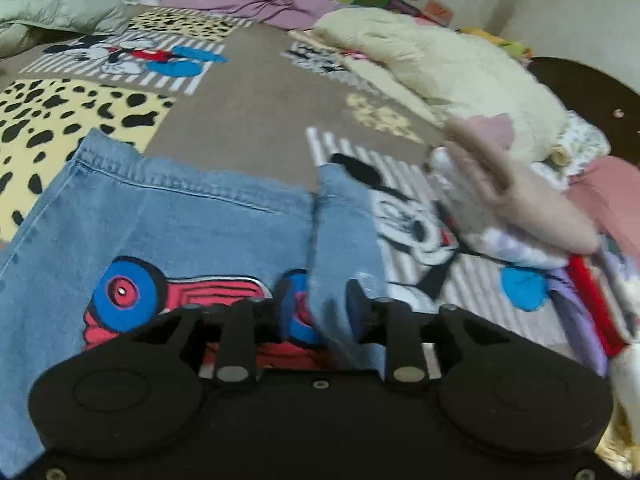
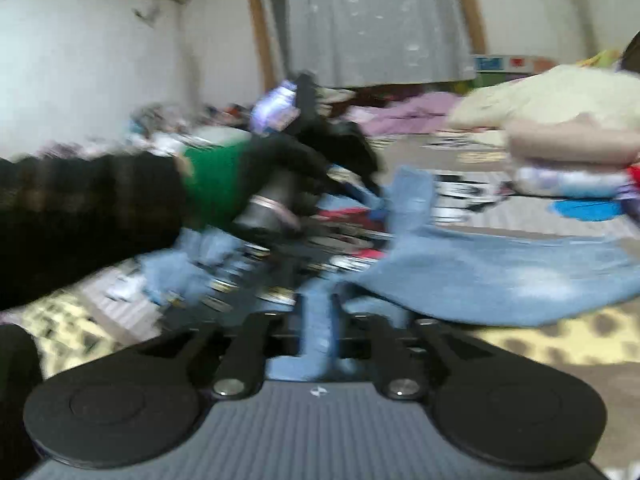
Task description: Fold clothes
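A light blue denim garment (image 1: 180,220) with a red and blue printed car lies on the patterned bed cover (image 1: 256,112). My left gripper (image 1: 324,312) is shut on a raised fold of the denim at its right side. In the right wrist view my right gripper (image 2: 318,320) is shut on a strip of the same denim (image 2: 500,276), which stretches away to the right. The left gripper (image 2: 340,160) and the hand holding it appear blurred ahead of it, over the garment.
A stack of folded clothes (image 1: 532,216) lies at the right, also in the right wrist view (image 2: 572,160). A cream blanket (image 1: 448,64) lies behind it. Purple bedding (image 1: 248,0) and a pale green quilt (image 1: 52,4) lie at the far side.
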